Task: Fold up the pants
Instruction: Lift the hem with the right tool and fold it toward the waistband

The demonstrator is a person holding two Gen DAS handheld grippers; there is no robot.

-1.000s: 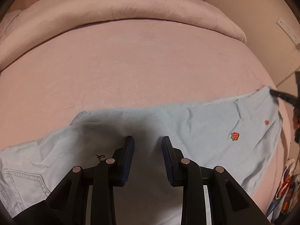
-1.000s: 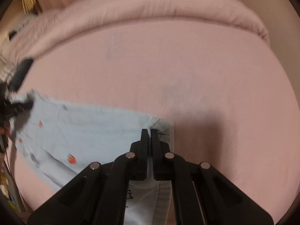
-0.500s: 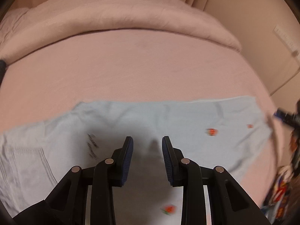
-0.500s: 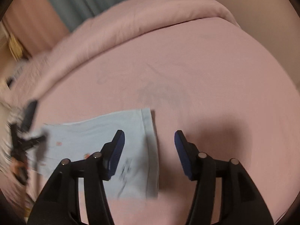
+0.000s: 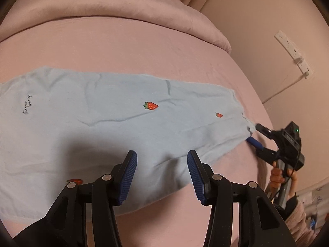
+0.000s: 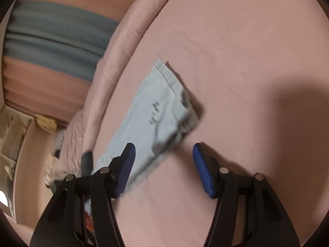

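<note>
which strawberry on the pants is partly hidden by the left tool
The red embroidered strawberry lowest on the light blue pants, tucked behind the left tool; the other two show fully.

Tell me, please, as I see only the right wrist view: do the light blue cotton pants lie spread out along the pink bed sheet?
Observer: Yes. In the left wrist view the light blue cotton pants lie lengthwise on the pink bed sheet, lightly wrinkled, with a small red strawberry patch near the middle.
Operator: Thank you. Where does my right claw stand against the hem?
Observer: The right claw is open at the hem corner, which seems to sit between its fingers.
Operator: And the left claw?
Observer: The left claw is open over the near edge of the pants and holds nothing.
</note>
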